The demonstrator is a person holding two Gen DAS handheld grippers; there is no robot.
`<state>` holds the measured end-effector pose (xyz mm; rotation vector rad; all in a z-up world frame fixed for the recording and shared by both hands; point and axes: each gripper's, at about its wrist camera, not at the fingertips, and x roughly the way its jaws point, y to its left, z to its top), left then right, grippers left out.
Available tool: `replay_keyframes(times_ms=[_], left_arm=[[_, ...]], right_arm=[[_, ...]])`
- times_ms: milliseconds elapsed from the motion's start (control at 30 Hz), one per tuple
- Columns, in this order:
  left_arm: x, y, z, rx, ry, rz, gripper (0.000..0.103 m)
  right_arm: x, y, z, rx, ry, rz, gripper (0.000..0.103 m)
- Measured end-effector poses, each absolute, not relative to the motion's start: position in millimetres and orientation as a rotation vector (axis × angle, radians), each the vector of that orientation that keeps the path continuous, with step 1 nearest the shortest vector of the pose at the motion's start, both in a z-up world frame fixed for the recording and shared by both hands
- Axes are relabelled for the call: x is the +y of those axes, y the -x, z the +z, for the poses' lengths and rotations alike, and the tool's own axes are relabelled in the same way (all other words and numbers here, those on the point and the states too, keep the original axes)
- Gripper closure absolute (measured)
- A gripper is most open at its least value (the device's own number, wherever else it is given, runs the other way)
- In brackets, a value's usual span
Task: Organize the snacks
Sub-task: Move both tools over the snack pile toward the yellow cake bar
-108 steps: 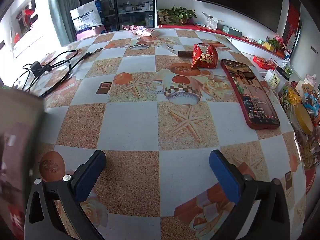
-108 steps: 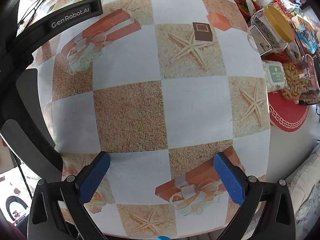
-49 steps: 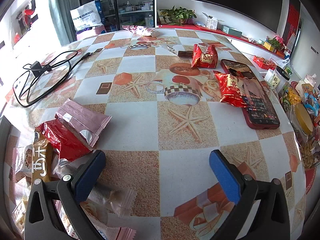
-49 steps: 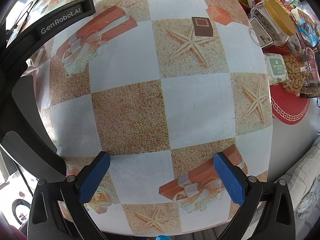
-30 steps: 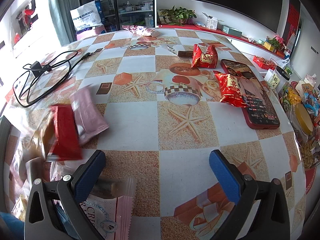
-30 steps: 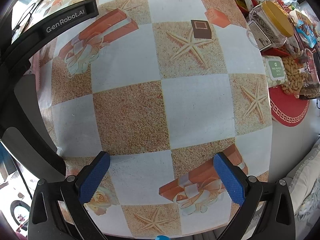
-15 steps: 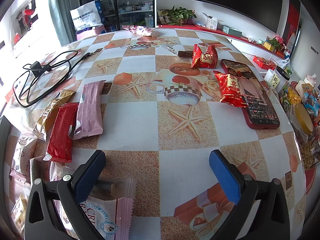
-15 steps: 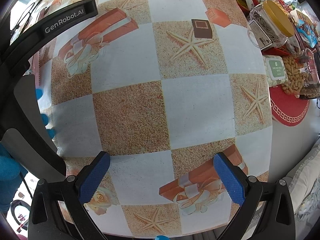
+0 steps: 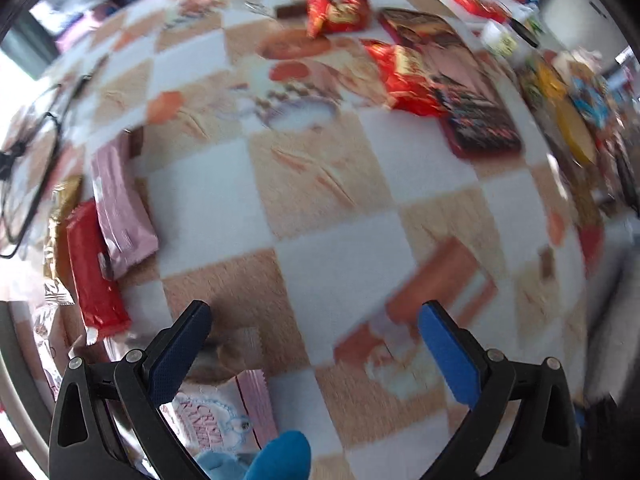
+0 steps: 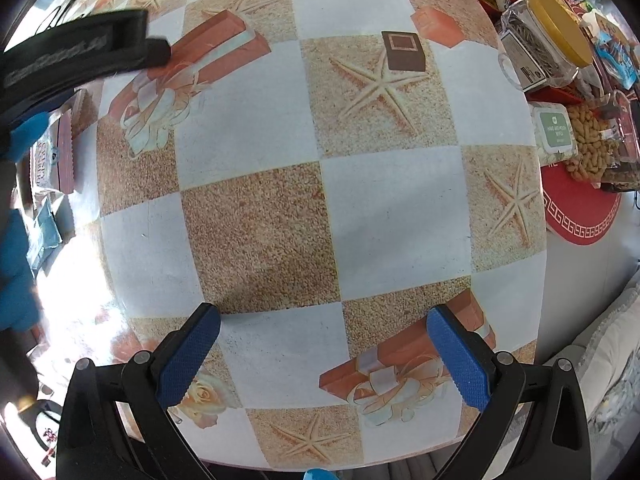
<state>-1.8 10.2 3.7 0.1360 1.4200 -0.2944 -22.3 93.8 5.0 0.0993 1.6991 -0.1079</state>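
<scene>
Snack packets lie on the checked tablecloth (image 9: 332, 248). At the left of the blurred left wrist view are a pink packet (image 9: 120, 200), a red packet (image 9: 94, 268) and a gold one (image 9: 66, 196). A white-and-pink packet (image 9: 224, 412) lies under my left gripper (image 9: 316, 344), which is open and empty. Farther off are a red bag (image 9: 408, 76) resting on a phone (image 9: 460, 92) and another red bag (image 9: 340, 10). My right gripper (image 10: 324, 354) stands open and empty over bare cloth (image 10: 396, 216). The same white-and-pink packet (image 10: 50, 160) shows at its left edge.
A black cable (image 9: 24, 160) lies at the far left. Jars with a yellow lid (image 10: 548, 36), peanuts (image 10: 592, 140) and a red mat (image 10: 580, 208) crowd the table's right edge. The left gripper's black body (image 10: 76, 52) and a blue-gloved hand (image 10: 16, 240) fill the right view's left side.
Several snack packets were dropped and spread at the table's left. The left gripper has now lifted and tilted, blurring its view. The right gripper has barely moved.
</scene>
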Motion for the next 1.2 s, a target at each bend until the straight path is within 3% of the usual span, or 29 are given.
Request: replay_keyframes(times_ms=[267,500,733,1200], left_arm=[[90.2,33.1,55.6,1.38,-0.253,-0.234,0.0],[179.2,66.6,33.7,1.477,-0.306,-0.122,0.0],[200.9,64.1,11.1,1.492,-0.344,-0.095,0.0],[263.9,77.1,6.2,1.52,-0.232,-0.063,0.0]], right_arm=[[89.9,23.1,4.9,1.688,-0.11,-0.124,0.0],[88.1,19.5,4.4,1.71,-0.134,-0.155,0.0],[90.6,-2.8,3.4,1.798,-0.23,-0.2,0.0],[208.8,-64.5,13.0,1.777,-0.648,-0.154,0.0]])
